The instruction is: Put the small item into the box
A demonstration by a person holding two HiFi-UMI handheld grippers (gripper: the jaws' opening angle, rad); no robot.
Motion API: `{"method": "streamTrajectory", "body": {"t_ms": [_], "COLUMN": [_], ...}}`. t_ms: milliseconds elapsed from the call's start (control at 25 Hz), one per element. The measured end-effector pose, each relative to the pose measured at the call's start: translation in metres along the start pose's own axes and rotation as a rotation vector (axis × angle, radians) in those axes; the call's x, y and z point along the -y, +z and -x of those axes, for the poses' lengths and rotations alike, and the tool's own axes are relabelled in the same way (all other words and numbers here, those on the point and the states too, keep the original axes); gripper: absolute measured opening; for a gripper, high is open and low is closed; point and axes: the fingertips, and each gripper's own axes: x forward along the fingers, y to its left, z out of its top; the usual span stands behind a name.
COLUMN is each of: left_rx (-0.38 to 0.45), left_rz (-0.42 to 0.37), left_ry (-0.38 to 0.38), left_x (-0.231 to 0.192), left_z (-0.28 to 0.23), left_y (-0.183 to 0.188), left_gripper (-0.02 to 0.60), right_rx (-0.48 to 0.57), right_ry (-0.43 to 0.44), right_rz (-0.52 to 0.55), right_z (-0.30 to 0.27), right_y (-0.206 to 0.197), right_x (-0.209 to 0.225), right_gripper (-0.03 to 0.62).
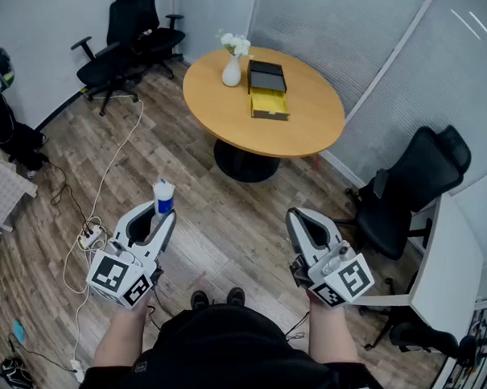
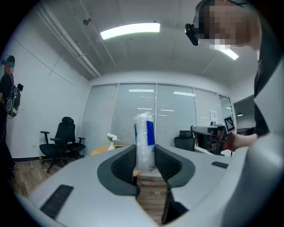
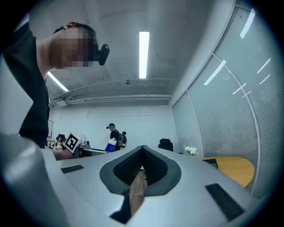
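Jaws of the left tool (image 1: 158, 220) stand wide and squeeze a small white plastic bottle with a blue label (image 2: 144, 141), holding it upright. The right tool (image 3: 143, 154) is clenched tight with nothing in it. The bottle's bottom is hidden behind the dark pads (image 2: 122, 165). Well apart from both tools, a black and yellow open box (image 1: 268, 92) sits on a round wooden bench (image 1: 311, 124), near a white vase of white flowers (image 1: 232, 67). What lies in the box is too small to tell. Black office chairs (image 1: 125, 43) stand on the wooden floor (image 1: 226, 221).
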Motion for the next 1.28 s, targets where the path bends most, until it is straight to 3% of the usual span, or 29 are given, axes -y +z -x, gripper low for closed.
{"method": "streamTrajectory", "body": {"t_ms": [480,720,1000,1280], "left_rx": [-0.028,-0.027,-0.007,-0.010], "left_rz": [0.027,0.026,-0.018,-0.019], "left_ry": [0.016,0.019,0.045,0.063], "left_x": [0.020,0.040,0.067,0.060], "left_z": [-0.019,-0.034,-0.054,-0.072], "left_y": [-0.006,-0.004,0.005,0.008], "left_gripper": [0.135,0.135,0.135,0.135], "right_rx": [0.011,0.021,0.047,0.032], "right_ry": [0.003,0.043,0.059,0.057], "right_rz": [-0.023,0.018,-0.023,-0.062], "right_z": [0.020,0.035,0.068,0.068], "right_y": [-0.002,0.007,0.009,0.000], "right_x": [0.023,0.029,0.055,0.079], "right_gripper": [0.035,0.037,0.037,0.038]}}
